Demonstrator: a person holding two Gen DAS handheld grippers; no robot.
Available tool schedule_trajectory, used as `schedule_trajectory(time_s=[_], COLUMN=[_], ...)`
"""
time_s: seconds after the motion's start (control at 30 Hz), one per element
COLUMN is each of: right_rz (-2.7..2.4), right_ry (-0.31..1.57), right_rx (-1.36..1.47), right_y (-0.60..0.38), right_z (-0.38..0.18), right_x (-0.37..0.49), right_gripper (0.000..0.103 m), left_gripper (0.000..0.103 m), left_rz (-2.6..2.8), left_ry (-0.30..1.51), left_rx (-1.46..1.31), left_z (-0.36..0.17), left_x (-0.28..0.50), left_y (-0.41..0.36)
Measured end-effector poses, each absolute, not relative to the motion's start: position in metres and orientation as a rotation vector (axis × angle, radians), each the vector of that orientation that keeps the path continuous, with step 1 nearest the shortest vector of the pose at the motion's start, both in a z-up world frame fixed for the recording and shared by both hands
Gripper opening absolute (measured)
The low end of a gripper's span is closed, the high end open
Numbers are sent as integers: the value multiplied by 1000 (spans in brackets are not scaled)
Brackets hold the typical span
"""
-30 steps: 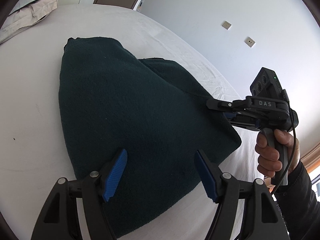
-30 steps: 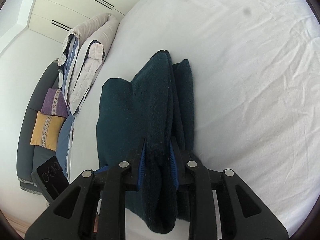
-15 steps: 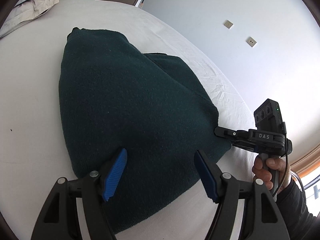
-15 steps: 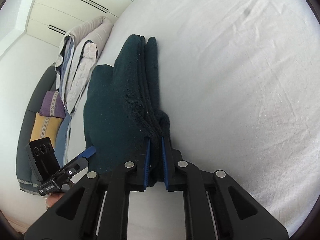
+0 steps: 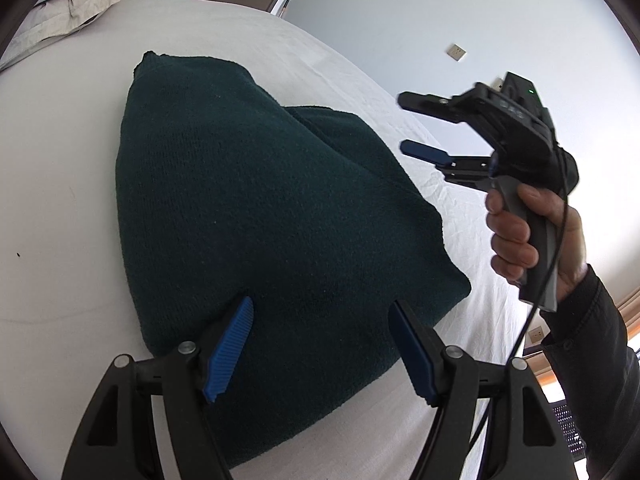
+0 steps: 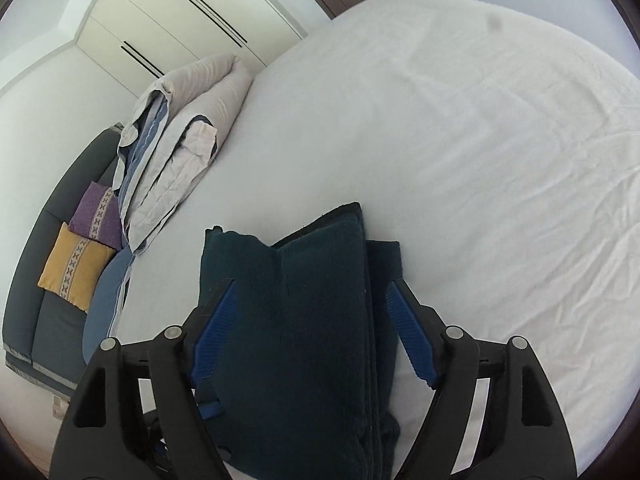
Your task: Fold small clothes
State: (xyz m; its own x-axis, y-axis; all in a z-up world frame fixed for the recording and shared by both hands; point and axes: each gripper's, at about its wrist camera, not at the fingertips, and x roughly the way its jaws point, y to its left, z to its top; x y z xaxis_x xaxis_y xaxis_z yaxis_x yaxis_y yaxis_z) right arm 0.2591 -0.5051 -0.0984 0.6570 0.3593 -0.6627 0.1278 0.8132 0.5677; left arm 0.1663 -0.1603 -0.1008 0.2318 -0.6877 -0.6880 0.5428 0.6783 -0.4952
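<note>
A dark green knit garment (image 5: pixel 260 216) lies folded in layers on the white bed sheet (image 5: pixel 60 168). It also shows in the right wrist view (image 6: pixel 304 320). My left gripper (image 5: pixel 320 344) is open and empty, hovering over the garment's near edge. My right gripper (image 6: pixel 312 336) is open and empty, raised above the garment; in the left wrist view it (image 5: pixel 408 124) hangs in the air to the right of the cloth, held by a hand.
A folded grey and blue duvet (image 6: pixel 176 148) lies at the bed's far left edge. A dark sofa with a yellow cushion (image 6: pixel 74 266) and a purple cushion (image 6: pixel 98 216) stands beyond it. White wardrobes (image 6: pixel 172 20) line the back wall.
My right gripper has let go of the garment's edge, opened, and lifted up and away from it. The garment now lies flat. My left gripper stays open.
</note>
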Motion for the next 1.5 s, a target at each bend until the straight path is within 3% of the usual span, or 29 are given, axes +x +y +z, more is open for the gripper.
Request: schedule_trajectory(time_s=[0.1,0.17,0.3,0.37,0.53,0.87,1.2,1.4,1.5], right_rz=[96,89,81,55,-32,-2,171,134,146], right_ry=[964,1006,1001,992,891,881,779,969,920], right_rx=[565,557,488,423,362,430,540,651,736], right_y=[-498,-496,-486,-479,-469,-490,-476,-466,-480], right_z=[-121,-136,-138,-134,-111,-142,-69,-129,-153], right_x=[289,301,309,306,281,278,257,298,301], right_gripper=[58,43,21,16,14,19,23,23,15], left_gripper=[72,72,72,72,72,72,70,69,61], left_rz=[-855,-857,-863,-863,-864,-862,-777,-720,-691], left_ry=[1030,1027,1023,1023,1030,1043,951,1061,1095], left_rx=[-168,-171,-177,-181,-207,-204,-227,-169,-171], left_z=[-101,-102,-102,-102,-105,-104,-46,-74,-96], left_x=[166,166,166,167,169,177,222,285,300], left_y=[-161,-161,-160,-159,-155,-153,-138,-176,-180])
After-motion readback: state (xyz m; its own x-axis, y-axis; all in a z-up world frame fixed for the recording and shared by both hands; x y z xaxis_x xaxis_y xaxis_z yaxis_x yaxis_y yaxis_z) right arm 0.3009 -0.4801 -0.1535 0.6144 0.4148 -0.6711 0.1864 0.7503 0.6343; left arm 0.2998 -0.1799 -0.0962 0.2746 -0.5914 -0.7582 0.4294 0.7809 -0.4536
